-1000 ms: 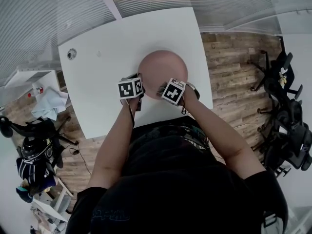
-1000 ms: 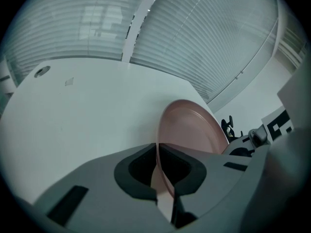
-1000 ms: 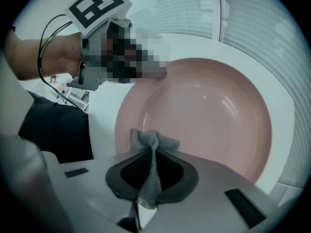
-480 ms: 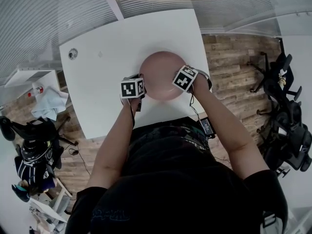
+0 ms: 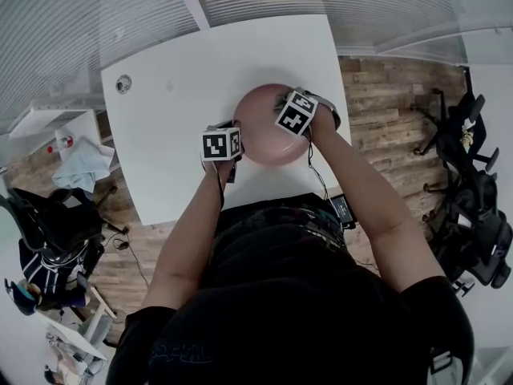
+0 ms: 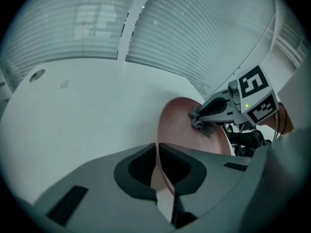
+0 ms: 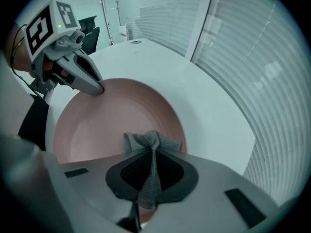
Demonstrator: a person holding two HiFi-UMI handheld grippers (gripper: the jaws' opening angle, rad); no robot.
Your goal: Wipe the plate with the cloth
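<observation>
You worked over a white tabletop (image 5: 180, 155) that sat at a slant in your head view. A pink plate (image 5: 260, 131) rested on it at 3 o'clock from its centre, near the right edge. A small round grommet (image 5: 123, 83) sat at 10 o'clock, by the far left corner.

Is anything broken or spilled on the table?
No, nothing stands out. The pink plate looks whole and is on the white table, its rim pinched by the left hand-held gripper. The right hand-held gripper holds the grey cloth against the plate. No spill shows.
</observation>
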